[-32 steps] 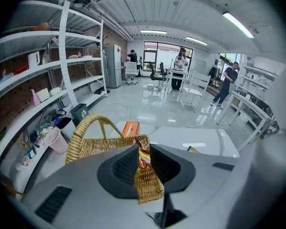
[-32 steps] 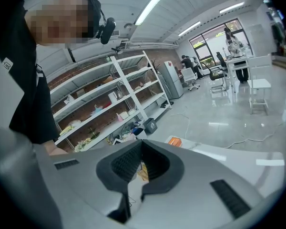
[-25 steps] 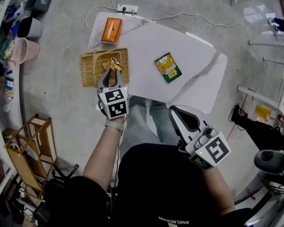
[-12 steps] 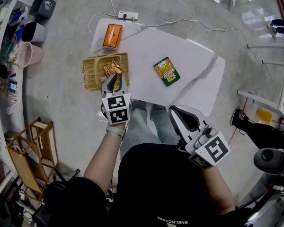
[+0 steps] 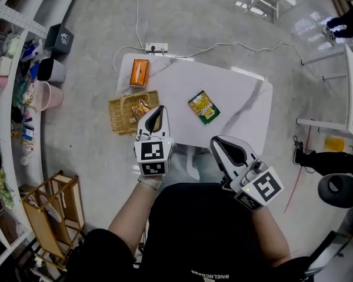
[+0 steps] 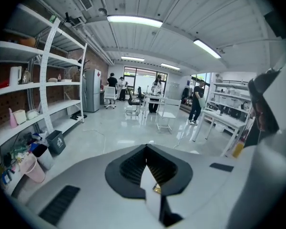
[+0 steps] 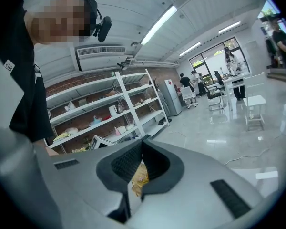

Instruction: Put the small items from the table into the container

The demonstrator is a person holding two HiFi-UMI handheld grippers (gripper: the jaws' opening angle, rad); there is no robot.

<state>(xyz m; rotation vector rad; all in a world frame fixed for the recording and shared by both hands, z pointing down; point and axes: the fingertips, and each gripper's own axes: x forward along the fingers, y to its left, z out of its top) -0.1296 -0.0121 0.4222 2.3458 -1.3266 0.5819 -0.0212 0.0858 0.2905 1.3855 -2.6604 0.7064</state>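
Two tools, jaws closed on nothing: left tool (image 5: 159,108) hovers with the woven straw basket (image 5: 120,120) at its nine o'clock, right tool (image 5: 215,141) at its four o'clock.

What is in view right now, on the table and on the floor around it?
table: one, white marbled, centre
wicker basket: one, tan, table's left side
snack packet: one, yellow and red, inside the basket
green packet: one, green and yellow, flat on the table's middle
orange box: one, orange, table's far left corner
power strip: one, white, floor beyond the table
pink bucket: one, pink, floor at left
wooden rack: one, light wood, floor at near left
left gripper: one, grey and black, jaws together, by the basket's right edge
right gripper: one, grey and black, jaws together, at the table's near edge
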